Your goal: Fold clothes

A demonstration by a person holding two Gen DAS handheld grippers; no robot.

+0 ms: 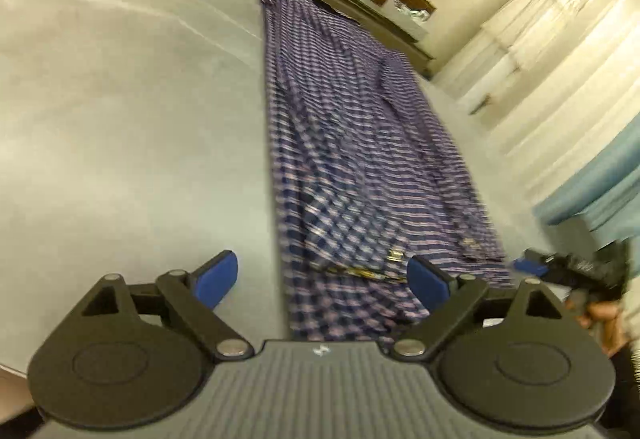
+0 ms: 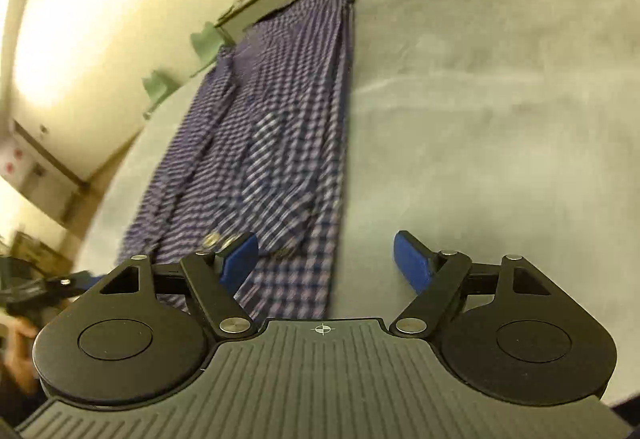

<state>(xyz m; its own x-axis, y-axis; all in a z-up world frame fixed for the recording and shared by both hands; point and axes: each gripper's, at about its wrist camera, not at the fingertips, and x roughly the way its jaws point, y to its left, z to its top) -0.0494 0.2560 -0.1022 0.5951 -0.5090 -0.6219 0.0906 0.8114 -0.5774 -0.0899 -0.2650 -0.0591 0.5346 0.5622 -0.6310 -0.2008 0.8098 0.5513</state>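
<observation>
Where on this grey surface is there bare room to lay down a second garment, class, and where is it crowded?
Free: the wide grey cover left of the checked garment in the left wrist view, running to the far edge. A narrower bare strip lies on the garment's other side, toward the curtains. Crowded: the garment's near end, where both open tools, left tool and right tool, hover.

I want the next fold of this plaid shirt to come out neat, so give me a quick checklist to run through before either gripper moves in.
1. Left gripper open, nothing between its fingers: ok.
2. Right gripper open, nothing held: ok.
3. Plaid shirt lies as a long narrow strip on the grey table: ok.
4. Strip free of creases: not ok, ridges run along it.
5. Near hem lies between both grippers: ok.
6. Far end fully on the table: cannot tell, it lies right at the far edge.
</observation>
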